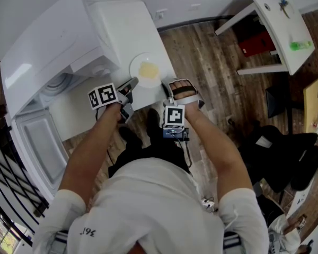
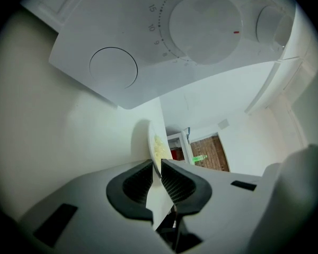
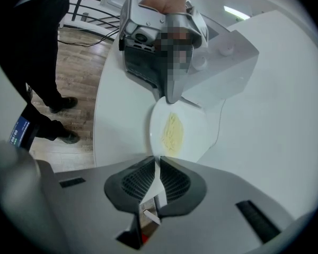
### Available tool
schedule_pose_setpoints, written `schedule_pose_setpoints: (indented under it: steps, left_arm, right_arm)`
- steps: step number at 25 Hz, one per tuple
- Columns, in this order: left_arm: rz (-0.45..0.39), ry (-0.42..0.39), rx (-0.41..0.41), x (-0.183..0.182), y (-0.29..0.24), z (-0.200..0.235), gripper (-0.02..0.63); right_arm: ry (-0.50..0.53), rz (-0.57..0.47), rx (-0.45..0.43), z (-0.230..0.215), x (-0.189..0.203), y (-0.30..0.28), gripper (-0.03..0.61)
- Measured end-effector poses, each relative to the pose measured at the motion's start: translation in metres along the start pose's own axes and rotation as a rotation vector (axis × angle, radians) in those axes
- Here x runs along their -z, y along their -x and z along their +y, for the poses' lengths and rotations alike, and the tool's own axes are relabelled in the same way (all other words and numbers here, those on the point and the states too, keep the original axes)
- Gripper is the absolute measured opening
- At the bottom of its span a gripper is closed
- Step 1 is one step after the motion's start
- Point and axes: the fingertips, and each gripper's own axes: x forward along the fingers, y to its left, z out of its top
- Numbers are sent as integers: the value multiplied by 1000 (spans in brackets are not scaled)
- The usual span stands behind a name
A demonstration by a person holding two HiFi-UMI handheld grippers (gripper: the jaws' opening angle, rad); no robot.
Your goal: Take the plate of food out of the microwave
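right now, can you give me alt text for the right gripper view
The right hand-held gripper pinches the near rim of a white plate of pale yellow food, while the left hand-held gripper clamps the far rim. A white counter lies beneath, wooden floor at left.

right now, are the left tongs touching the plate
Touching. The left gripper view shows the left tongs shut on the rim of the plate, with no gap on either side.

In the right gripper view the plate's (image 3: 193,136) near rim is hidden between the fingers (image 3: 175,181).
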Motion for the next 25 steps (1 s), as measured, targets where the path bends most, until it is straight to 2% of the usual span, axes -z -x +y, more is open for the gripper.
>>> schedule_pose_setpoints:
  steps: [9,21,25]
  left_arm:
    - [-3,-14,-7,9,12,5,34]
    - [-7,-57,5,9,19,-5,34]
    - [-7,-64,12,8,20,-9,34]
  right_arm:
    - [40,11,20,0,3,-10,31]
    - [26,22,-8,3,6,-13,32]
    - [11,31,-11,1,7,-13,52]
